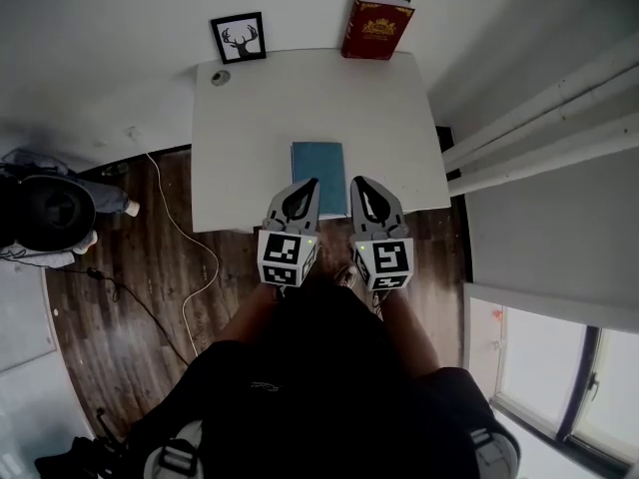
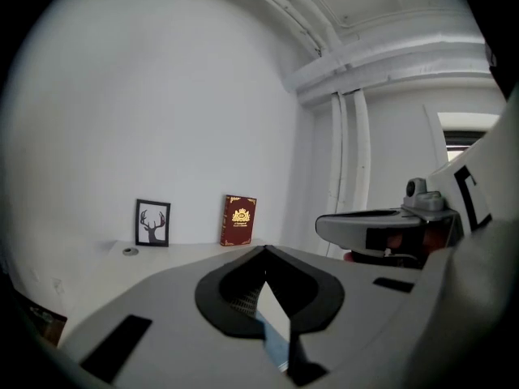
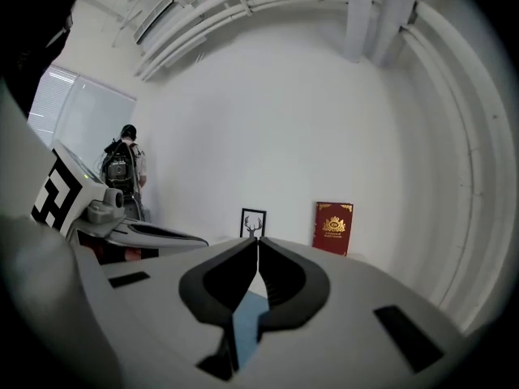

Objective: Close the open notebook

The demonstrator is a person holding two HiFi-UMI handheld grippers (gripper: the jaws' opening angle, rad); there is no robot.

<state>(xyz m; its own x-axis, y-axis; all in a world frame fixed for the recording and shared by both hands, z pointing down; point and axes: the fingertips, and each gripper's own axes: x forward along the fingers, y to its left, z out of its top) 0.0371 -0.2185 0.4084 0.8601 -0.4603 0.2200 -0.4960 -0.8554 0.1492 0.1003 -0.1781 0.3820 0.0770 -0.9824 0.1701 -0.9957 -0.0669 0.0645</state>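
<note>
Head view, closed notebook [image 1: 319,168], long axis front-to-back

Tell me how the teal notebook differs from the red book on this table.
The teal notebook lies flat near the front edge of the table, while the red book stands upright at the back edge, by the wall. The teal notebook has a plain cover, while the red book carries gold ornament. Both are closed and sit on the same white table.
</note>
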